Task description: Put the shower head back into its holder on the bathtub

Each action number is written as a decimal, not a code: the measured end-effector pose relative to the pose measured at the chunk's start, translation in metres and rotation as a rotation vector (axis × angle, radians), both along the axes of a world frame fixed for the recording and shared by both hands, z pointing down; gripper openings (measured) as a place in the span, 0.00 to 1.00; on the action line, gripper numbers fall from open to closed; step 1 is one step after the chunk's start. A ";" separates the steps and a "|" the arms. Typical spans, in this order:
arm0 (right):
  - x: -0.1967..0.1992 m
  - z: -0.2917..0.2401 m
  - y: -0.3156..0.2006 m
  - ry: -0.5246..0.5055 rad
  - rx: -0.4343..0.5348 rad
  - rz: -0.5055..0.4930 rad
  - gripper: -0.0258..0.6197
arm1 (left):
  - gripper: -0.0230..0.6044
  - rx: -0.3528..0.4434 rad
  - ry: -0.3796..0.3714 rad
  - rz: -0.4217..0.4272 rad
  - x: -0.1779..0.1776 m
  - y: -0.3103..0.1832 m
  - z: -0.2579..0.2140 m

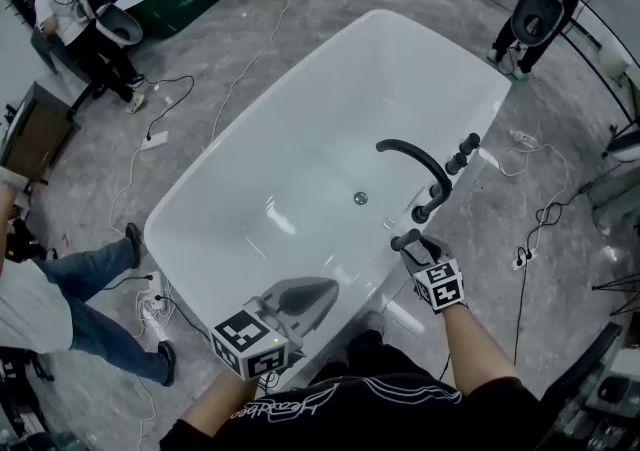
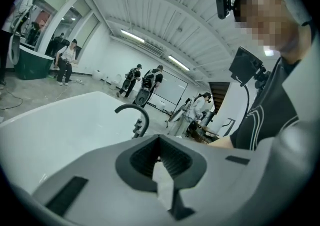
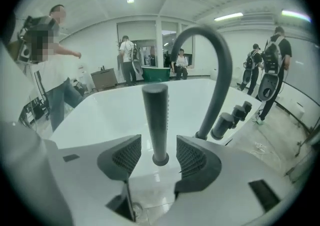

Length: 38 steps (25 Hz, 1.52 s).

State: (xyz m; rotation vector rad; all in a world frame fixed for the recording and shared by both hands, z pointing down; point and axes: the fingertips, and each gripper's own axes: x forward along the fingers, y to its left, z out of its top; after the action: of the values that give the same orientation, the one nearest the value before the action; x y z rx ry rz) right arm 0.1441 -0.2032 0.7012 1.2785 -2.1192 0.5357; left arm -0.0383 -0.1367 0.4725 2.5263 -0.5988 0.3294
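Note:
The dark stick-shaped shower head (image 3: 155, 115) stands upright in its holder on the rim of the white bathtub (image 1: 300, 139). My right gripper (image 3: 159, 146) is open; its pads sit on either side of the stick's lower end without touching it. In the head view the right gripper (image 1: 410, 239) is at the tub's near right rim, just short of the shower head (image 1: 421, 212) and the curved black spout (image 1: 415, 154). My left gripper (image 1: 318, 291) hangs over the tub's near edge, shut and empty; the left gripper view shows its pads (image 2: 167, 162) meeting.
Two black tap knobs (image 1: 464, 154) stand on the rim beyond the spout. Cables (image 1: 545, 214) and a power strip (image 1: 155, 139) lie on the grey floor around the tub. Several people stand about the room, one close at the left (image 1: 60, 309).

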 end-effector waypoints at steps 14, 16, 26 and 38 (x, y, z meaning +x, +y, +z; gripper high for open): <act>-0.096 -0.315 0.170 -0.482 0.320 -0.185 0.11 | 0.04 0.180 0.076 0.323 0.032 0.098 -0.087; -0.105 -0.336 0.193 -0.485 0.345 -0.198 0.09 | 0.04 0.209 0.086 0.360 0.035 0.111 -0.102; -0.119 -0.368 0.240 -0.458 0.424 -0.121 0.06 | 0.04 0.293 0.089 0.442 0.029 0.160 -0.129; -0.129 -0.362 0.253 -0.458 0.421 -0.124 0.06 | 0.04 0.293 0.094 0.464 0.030 0.177 -0.128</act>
State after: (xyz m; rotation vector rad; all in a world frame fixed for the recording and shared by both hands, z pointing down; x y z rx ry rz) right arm 0.0153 0.0500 0.3391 1.3224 -2.7871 0.3625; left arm -0.0085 0.0399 0.3443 2.9320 -0.0125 0.2994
